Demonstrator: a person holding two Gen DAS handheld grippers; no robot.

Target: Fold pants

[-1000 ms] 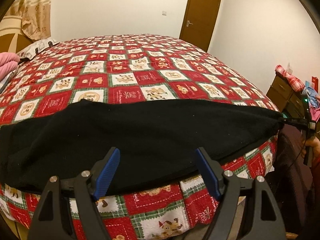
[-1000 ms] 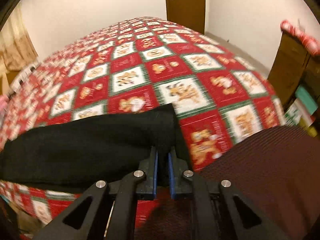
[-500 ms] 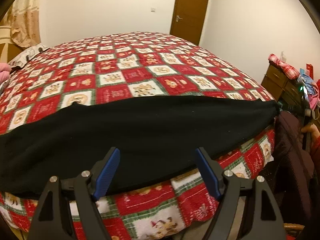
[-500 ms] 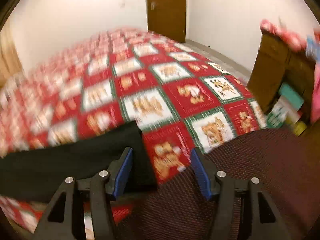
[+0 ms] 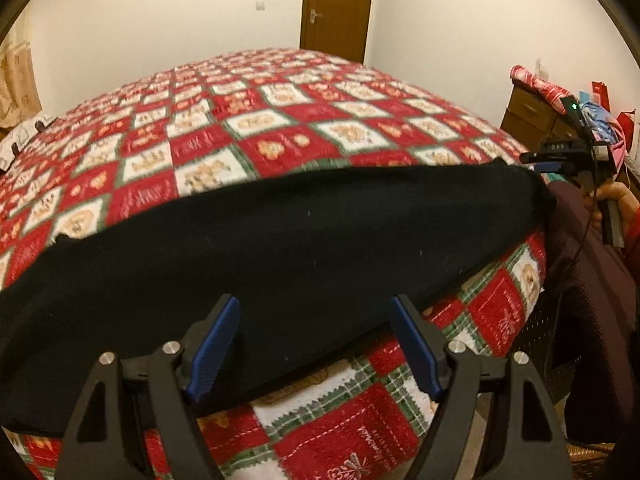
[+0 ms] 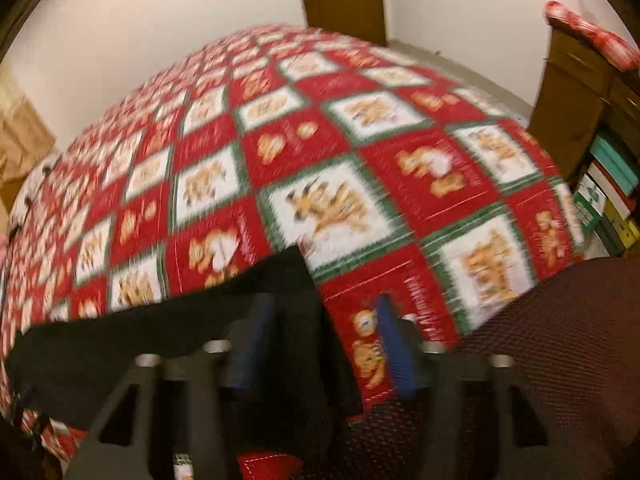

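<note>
My left gripper hangs with jaws spread wide over the black pants, gripping nothing. My right gripper (blurred) is parted too, at the pants' end on the Christmas quilt.

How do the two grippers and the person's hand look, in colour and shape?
Each gripper, left gripper and right gripper, has black triangular cut-out arms with silver screws and blue ribbed pads. On the right gripper's side view, a green light, a thin black cable and a bare hand show.
</note>
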